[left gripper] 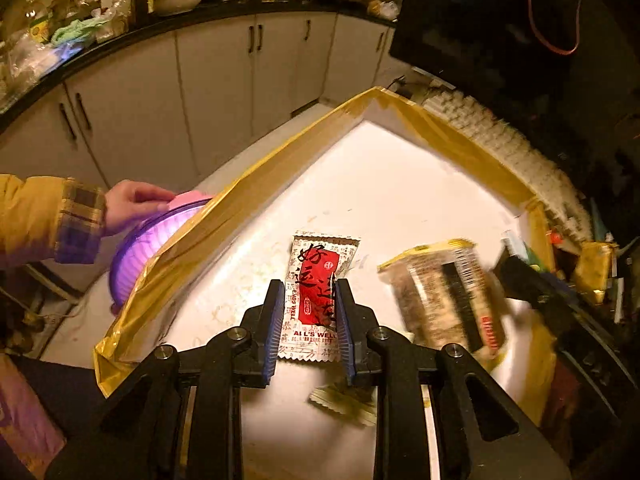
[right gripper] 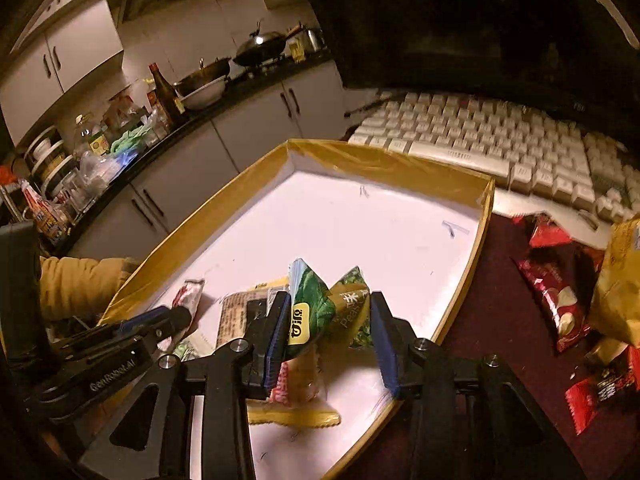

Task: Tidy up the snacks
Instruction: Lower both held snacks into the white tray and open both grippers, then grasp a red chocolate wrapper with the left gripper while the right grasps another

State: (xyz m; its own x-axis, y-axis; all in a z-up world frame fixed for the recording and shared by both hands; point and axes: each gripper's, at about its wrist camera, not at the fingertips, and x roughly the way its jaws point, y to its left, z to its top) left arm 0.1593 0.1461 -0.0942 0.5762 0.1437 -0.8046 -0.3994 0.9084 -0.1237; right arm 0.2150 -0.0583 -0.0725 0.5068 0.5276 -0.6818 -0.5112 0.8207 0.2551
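Note:
A shallow white box with a yellow taped rim [left gripper: 280, 168] [right gripper: 384, 164] holds snack packets. In the left wrist view my left gripper [left gripper: 310, 284] is part open, its fingers on both sides of a red-and-white packet [left gripper: 320, 280] that lies flat on the box floor. A brown packet [left gripper: 444, 292] to its right is blurred. In the right wrist view my right gripper [right gripper: 330, 300] has a green pea snack bag [right gripper: 320, 304] between its wide-set fingers, above a brown packet [right gripper: 240, 312] and a yellow-edged packet [right gripper: 296, 416]. The left gripper also shows there [right gripper: 176, 316].
A white keyboard [right gripper: 500, 140] lies behind the box. Red snack bags [right gripper: 556, 288] and a yellow bag [right gripper: 620, 280] lie on the dark red cloth to the right. A hand [left gripper: 128, 204] holds a purple bowl [left gripper: 148, 248] at the box's left edge. Kitchen cabinets stand behind.

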